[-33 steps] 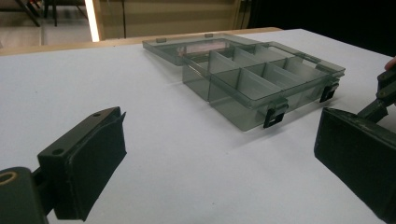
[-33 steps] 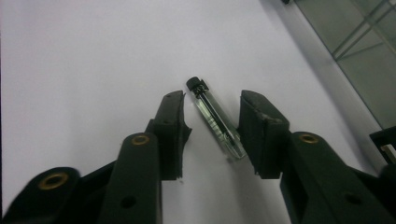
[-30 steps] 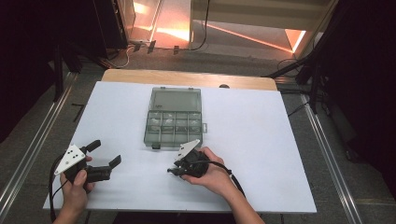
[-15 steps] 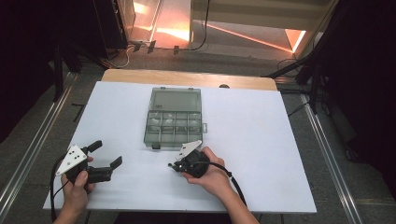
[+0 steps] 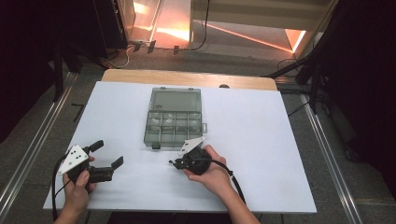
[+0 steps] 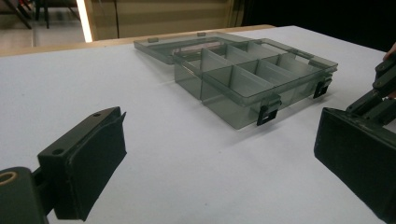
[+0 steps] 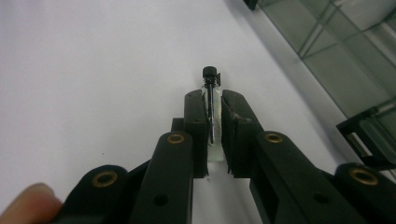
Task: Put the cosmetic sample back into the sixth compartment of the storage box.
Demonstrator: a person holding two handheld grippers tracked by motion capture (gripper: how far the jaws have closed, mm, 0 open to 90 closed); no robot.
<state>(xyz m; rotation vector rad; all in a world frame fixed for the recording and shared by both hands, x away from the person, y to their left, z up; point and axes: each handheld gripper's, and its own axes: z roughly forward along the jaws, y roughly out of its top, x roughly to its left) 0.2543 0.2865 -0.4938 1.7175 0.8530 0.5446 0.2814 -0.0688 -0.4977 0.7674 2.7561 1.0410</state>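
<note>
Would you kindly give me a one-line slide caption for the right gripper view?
Right tool shut on a small clear vial with a black cap, beside the compartment box.

A small clear vial [image 7: 211, 100] with a black screw cap — slim, glassy, a dark line showing through it — lies low over the white table, pinched between the right gripper [image 7: 212, 112] pads, cap end poking out past the tips. Just beside it sits the smoky grey case [image 5: 174, 117] — lid flat open, compartments facing up.
</note>
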